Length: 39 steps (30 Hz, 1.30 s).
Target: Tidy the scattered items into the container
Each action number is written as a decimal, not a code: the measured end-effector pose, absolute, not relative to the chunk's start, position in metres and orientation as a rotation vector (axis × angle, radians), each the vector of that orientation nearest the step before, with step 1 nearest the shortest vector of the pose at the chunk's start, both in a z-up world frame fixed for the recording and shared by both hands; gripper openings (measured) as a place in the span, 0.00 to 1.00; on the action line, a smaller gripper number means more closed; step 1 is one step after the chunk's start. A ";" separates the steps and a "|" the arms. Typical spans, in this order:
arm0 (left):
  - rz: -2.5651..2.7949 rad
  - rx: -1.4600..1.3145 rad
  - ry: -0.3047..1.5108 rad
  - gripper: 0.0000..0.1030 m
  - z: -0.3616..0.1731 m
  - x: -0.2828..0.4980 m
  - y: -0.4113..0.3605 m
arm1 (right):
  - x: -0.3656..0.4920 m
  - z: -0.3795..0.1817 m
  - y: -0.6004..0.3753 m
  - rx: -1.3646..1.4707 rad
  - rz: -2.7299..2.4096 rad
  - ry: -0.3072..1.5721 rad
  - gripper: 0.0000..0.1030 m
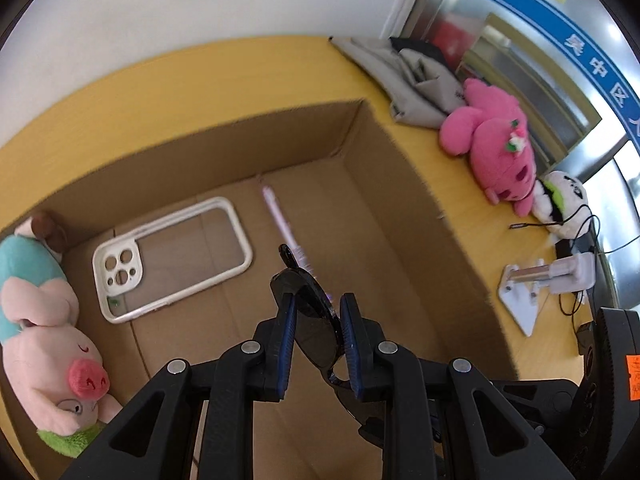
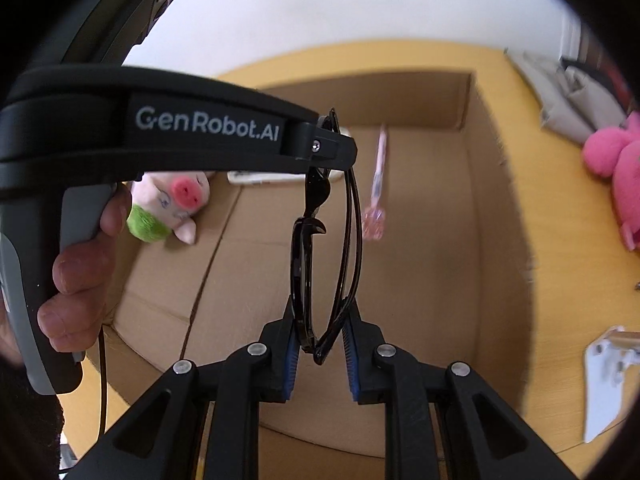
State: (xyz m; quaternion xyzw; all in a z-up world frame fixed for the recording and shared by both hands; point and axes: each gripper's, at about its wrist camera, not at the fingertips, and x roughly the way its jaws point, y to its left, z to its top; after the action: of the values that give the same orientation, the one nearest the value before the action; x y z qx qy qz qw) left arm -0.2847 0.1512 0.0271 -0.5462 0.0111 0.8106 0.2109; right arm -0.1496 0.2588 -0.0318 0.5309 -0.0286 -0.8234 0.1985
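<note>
Black sunglasses (image 1: 312,312) (image 2: 304,264) hang folded above the open cardboard box (image 1: 280,136) (image 2: 372,96). My left gripper (image 1: 319,300) is shut on one lens end. My right gripper (image 2: 320,308) is shut on the other end of the frame. In the right wrist view the left gripper (image 2: 332,148) reaches in from the left, a hand (image 2: 80,272) on its handle. In the box lie a pig plush (image 1: 52,320) (image 2: 176,196), a white phone case (image 1: 172,252) (image 2: 260,178) and a pink pen (image 1: 280,216) (image 2: 378,184).
The box stands on a yellow table (image 1: 200,72). To its right lie a pink plush (image 1: 496,144) (image 2: 616,168), a panda plush (image 1: 560,200), a white stand (image 1: 536,284) (image 2: 608,372) with cables, and a grey cloth bag (image 1: 412,84) (image 2: 568,96).
</note>
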 end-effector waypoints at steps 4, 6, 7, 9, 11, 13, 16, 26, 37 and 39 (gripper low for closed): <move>2.251 -1.579 0.042 0.21 0.007 -0.290 0.142 | -0.154 -0.052 0.242 1.567 -2.247 -0.091 0.17; 2.245 -1.592 0.035 0.21 0.001 -0.293 0.139 | -0.157 -0.059 0.238 1.599 -2.228 -0.108 0.17; 2.241 -1.595 0.028 0.21 -0.001 -0.294 0.137 | -0.158 -0.062 0.236 1.611 -2.224 -0.112 0.17; 2.237 -1.588 0.020 0.20 -0.004 -0.295 0.136 | -0.158 -0.067 0.235 1.630 -2.225 -0.110 0.18; 2.237 -1.583 0.016 0.21 -0.005 -0.296 0.137 | -0.158 -0.070 0.235 1.633 -2.231 -0.122 0.18; 2.239 -1.579 0.016 0.21 -0.006 -0.296 0.137 | -0.156 -0.072 0.237 1.633 -2.236 -0.129 0.18; 2.244 -1.577 0.013 0.21 -0.006 -0.295 0.136 | -0.151 -0.075 0.239 1.635 -2.233 -0.127 0.21; 2.440 -1.231 -0.032 0.82 0.073 -0.222 0.111 | -0.082 -0.033 0.250 1.385 -2.362 -0.073 0.58; 2.835 -0.865 -0.073 1.00 0.125 -0.045 0.029 | 0.012 0.010 0.254 1.129 -2.560 -0.034 0.73; 2.881 -0.845 -0.084 1.00 0.123 -0.020 0.019 | 0.025 0.014 0.253 1.094 -2.596 -0.014 0.73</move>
State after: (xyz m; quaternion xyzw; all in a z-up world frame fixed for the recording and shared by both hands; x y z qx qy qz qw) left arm -0.0204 0.0194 0.1234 -0.2806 -0.0279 0.9569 0.0688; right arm 0.0249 0.2532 0.0139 0.3831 -0.0049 -0.9095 0.1615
